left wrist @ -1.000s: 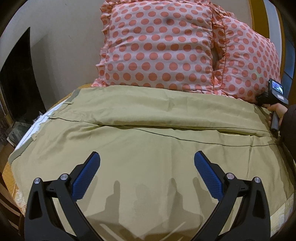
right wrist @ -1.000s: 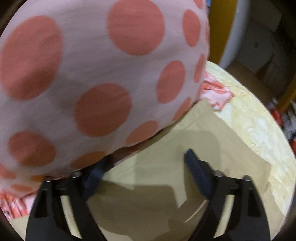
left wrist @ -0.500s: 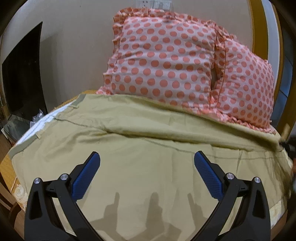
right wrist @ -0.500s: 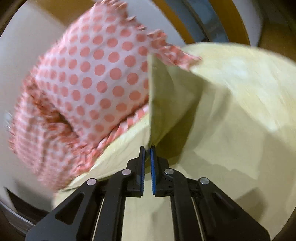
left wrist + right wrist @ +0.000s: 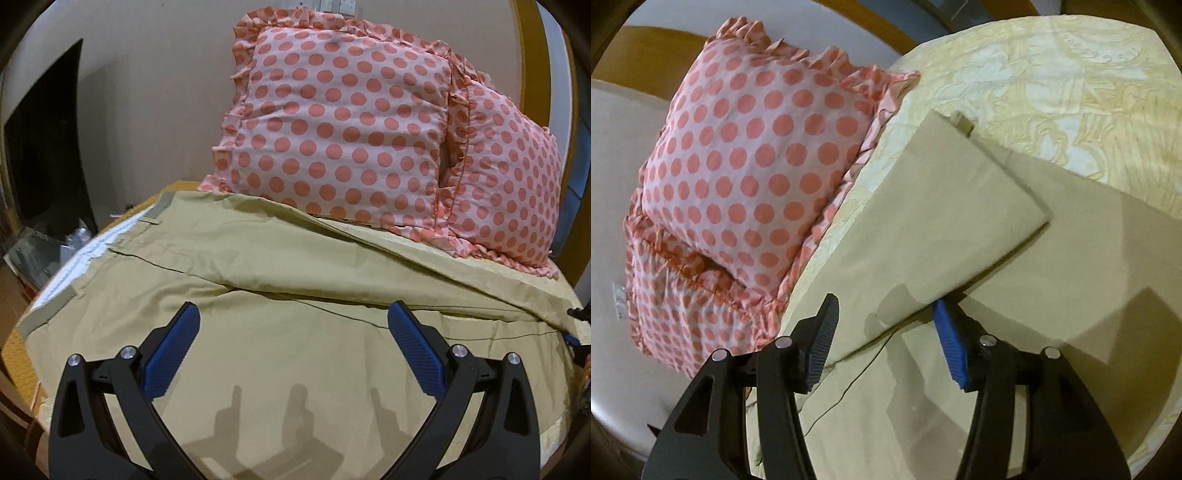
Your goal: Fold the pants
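Note:
Khaki pants point(image 5: 295, 350) lie spread across the bed, waistband at the left, one leg lying over the other along a seam. My left gripper point(image 5: 293, 339) is open and empty just above the near leg. In the right wrist view the pants point(image 5: 923, 229) show a leg end folded over into a flap. My right gripper point(image 5: 886, 332) is open, its fingers either side of the flap's near edge, holding nothing. Only its tip shows at the right edge of the left wrist view point(image 5: 576, 325).
Two pink pillows with coral dots point(image 5: 351, 129) lean on the wall behind the pants, also in the right wrist view point(image 5: 750, 158). The cream patterned bedspread point(image 5: 1071, 85) shows beyond the pants. A dark shelf point(image 5: 40, 155) stands at left off the bed.
My right gripper, open beside the pillow a second ago, shut on the leg end half a second ago, carried it over, and is now open with the flap laid down. My left gripper stayed open.

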Motion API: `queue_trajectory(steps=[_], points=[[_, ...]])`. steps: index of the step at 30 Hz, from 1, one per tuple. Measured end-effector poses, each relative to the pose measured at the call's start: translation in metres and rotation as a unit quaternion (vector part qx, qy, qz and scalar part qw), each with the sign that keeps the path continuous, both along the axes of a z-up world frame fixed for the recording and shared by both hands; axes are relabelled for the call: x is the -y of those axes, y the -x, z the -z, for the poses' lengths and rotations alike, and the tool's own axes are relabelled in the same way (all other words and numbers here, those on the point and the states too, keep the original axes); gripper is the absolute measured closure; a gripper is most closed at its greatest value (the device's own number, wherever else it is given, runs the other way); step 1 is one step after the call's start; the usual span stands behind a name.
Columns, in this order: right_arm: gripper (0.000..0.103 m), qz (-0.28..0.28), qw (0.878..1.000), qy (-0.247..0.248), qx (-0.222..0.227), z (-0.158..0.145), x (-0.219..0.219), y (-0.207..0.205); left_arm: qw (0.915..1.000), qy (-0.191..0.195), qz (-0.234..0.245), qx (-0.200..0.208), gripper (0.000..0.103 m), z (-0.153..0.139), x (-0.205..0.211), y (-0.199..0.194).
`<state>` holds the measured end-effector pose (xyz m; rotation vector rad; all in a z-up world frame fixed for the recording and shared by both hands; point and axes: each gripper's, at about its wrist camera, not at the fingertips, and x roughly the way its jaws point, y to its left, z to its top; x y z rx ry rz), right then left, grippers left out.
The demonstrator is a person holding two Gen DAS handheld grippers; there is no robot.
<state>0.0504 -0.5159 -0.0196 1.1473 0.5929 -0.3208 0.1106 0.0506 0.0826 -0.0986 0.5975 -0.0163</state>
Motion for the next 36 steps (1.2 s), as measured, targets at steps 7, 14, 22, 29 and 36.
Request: queue_trajectory(steps=[7,14,22,29,36], points=[[0.101,-0.017,0.998,0.038,0.055,-0.014,0.008,-0.003,0.9993,0.024,0.028,-0.001,0.002,-0.008,-0.006,-0.027],[0.101,-0.027,0.985,0.116,0.123,-0.06,-0.006,0.044,0.9937,0.084,0.005,-0.073,0.012,0.005,-0.029,-0.099],[0.101,-0.041,0.98,0.148,0.128,-0.075,-0.016,0.054,0.9704,0.174,-0.033,-0.163,0.024,0.041,-0.041,-0.188],[0.101,-0.053,0.981,0.14,0.12,-0.069,-0.007,0.048,0.9493,0.243,-0.068,-0.188,0.099,0.06,-0.071,-0.221],[0.101,-0.044,0.979,0.161,0.117,-0.07,-0.001,0.077,0.9797,0.187,-0.02,-0.069,0.099,-0.009,-0.086,-0.046]])
